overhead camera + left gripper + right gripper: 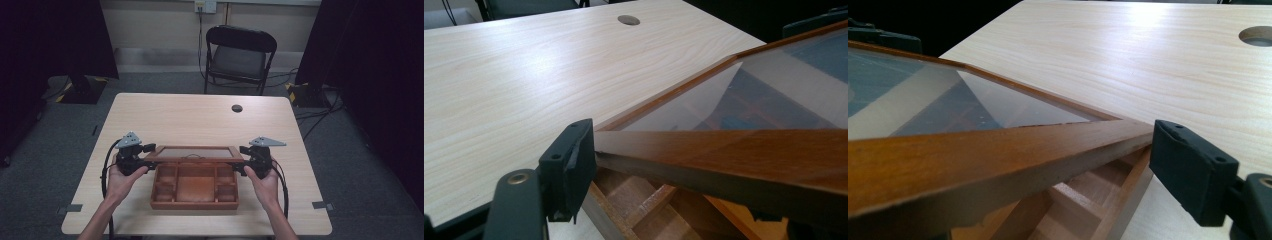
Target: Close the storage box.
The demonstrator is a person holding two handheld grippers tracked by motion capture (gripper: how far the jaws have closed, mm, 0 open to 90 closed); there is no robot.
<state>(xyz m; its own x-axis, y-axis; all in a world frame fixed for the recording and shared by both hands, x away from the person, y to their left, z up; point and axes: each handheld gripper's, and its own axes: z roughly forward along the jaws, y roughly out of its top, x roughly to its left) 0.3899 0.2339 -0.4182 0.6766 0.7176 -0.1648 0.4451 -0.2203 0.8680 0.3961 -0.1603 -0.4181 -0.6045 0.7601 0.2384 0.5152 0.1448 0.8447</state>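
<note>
A brown wooden box with several compartments sits on the table near the front edge. Its glass-paned lid is raised and tilted above the back of the box. My left gripper is shut on the lid's left end and my right gripper on its right end. In the left gripper view, one black fingertip presses against the lid's wooden frame; the other jaw is mostly hidden under the frame. In the right gripper view, a fingertip sits at the frame corner, with compartments below.
The light wooden table has a round cable hole at the back right. A black folding chair stands beyond the far edge. Dark curtains hang at both sides.
</note>
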